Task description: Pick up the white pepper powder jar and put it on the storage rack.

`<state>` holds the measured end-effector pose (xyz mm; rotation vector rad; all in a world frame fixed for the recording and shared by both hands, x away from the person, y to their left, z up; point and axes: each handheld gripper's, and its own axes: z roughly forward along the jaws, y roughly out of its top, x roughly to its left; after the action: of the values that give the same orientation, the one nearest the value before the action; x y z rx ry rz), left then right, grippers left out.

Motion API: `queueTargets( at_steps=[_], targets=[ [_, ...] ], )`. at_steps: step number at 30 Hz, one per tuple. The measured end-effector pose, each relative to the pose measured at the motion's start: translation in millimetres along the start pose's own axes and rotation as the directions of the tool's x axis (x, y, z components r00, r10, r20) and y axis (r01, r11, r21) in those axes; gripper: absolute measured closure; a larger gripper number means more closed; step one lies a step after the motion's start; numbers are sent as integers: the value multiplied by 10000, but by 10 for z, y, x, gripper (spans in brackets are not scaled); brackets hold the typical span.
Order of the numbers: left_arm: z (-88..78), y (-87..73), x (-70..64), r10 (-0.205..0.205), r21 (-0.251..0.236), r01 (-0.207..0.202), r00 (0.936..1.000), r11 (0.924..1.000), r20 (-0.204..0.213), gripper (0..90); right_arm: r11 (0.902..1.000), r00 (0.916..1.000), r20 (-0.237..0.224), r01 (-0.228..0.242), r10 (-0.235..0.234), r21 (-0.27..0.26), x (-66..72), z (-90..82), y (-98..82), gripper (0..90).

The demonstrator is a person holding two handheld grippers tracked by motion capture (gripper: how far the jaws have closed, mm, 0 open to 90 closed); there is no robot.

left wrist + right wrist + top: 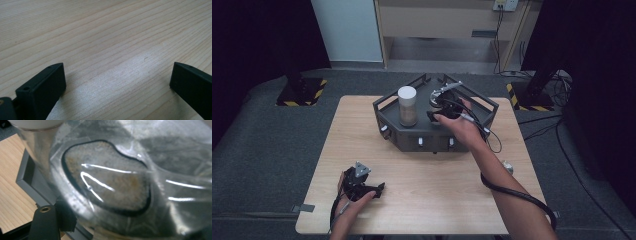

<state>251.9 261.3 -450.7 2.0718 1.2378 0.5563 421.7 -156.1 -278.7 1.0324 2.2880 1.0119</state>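
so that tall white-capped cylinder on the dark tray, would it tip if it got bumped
Probably. The cylinder stands upright, tall for its narrow base, so a knock near its cap could topple it. Lying down, its round body would likely roll, though the tray has a raised rail that might stop it. Its weight cannot be judged.

Left hand [349, 200] is parked low and near the person, wrapped around the left gripper [379, 189], which sits almost flat and points off to the right in the high view. Its jaws are spread wide with nothing between them, easy to see in its own view. The right forearm stretches forward and a bit left, right hand [460, 127] bent at the wrist, and the right gripper [436, 106] is pinched down tight, one black jaw poking up at the bottom left of its view.
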Motion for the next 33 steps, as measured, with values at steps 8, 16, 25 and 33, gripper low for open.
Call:
queueTargets(
  at_steps=[8,16,25,33],
  targets=[
    [2,2,2,4,-2,-4,10000,10000,3,0,9995,9996,-85,-282,283,120,-50,109,-11,308],
    [4,1,1,3,-12,-3,10000,10000,-3,0,9985,9986,-221,-468,474,271,-75,218,-28,308],
    [6,5,2,-1,-5,1,10000,10000,-7,0,9982,9985,-212,-503,510,338,-70,278,-24,308],
    [8,6,1,-16,-9,16,10000,10000,-14,0,9976,9978,-262,-596,606,350,-83,307,-41,308]
  ],
)
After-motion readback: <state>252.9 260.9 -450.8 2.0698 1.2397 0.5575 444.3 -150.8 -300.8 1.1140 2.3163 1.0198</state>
